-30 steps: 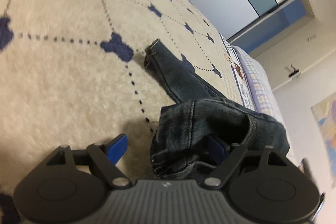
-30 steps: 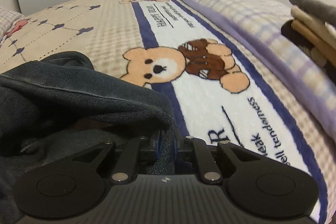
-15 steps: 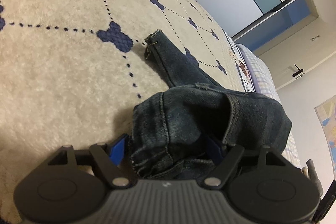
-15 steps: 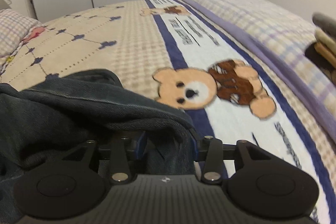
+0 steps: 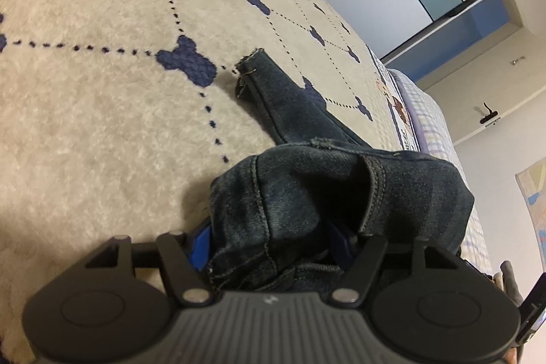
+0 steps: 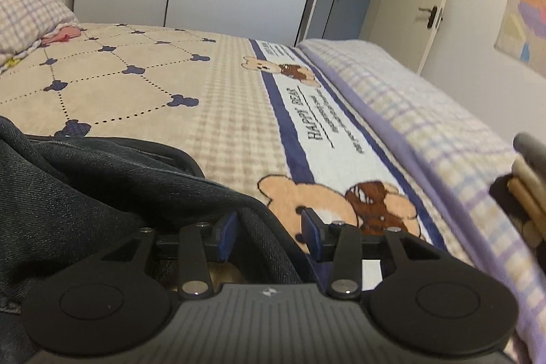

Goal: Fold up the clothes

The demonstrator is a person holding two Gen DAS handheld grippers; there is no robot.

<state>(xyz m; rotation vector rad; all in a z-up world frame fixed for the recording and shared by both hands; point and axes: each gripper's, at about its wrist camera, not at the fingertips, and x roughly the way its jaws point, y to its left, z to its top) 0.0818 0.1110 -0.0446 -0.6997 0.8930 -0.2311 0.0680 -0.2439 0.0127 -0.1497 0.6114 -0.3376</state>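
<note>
Left wrist view: the left gripper (image 5: 269, 241) straddles a bunched fold of the jeans (image 5: 341, 186) on the fleece blanket (image 5: 102, 125), jaws wide apart. The right gripper (image 6: 269, 227) gapes too, denim between its fingers, unclamped. Judged mid-fold; next needs a firm pinch.

Bunched jeans (image 5: 307, 193) fill the span between the left gripper (image 5: 269, 241) fingers; blanket (image 5: 85, 108) left of them lies open, while stacked clothes (image 6: 525, 190) obstruct the bed's right edge.
</note>
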